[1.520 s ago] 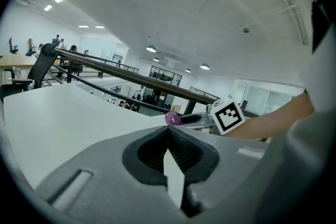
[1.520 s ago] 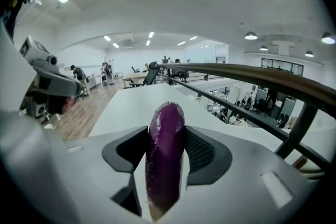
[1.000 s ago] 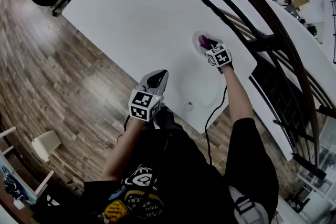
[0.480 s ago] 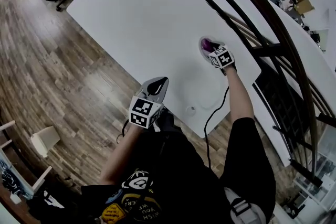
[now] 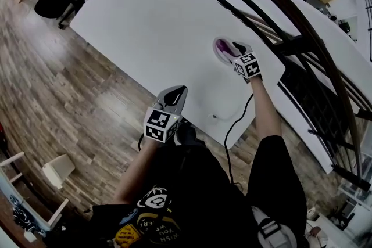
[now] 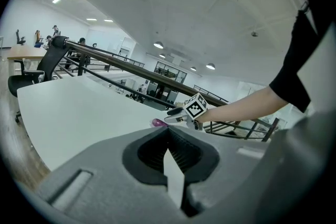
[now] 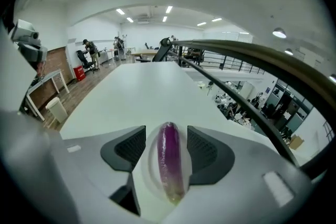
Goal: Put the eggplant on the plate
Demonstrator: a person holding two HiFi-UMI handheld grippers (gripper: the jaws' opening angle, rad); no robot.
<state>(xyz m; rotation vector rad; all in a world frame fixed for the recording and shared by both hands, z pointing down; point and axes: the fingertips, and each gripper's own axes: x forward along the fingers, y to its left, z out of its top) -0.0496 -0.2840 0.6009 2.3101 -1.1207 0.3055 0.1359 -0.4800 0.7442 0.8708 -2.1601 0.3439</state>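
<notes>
The eggplant (image 7: pixel 170 160) is laid lengthwise on the white plate (image 7: pixel 150 162), near the table's (image 5: pixel 145 20) far right edge. The right gripper (image 7: pixel 168 134) is held over it from about 4 o'clock; its jaws are being opened wide, and the eggplant is seen between them but is not pressed. The left gripper (image 6: pixel 169 131) is kept at the near table edge, at about 7 o'clock from the plate, jaws brought together on nothing.
</notes>
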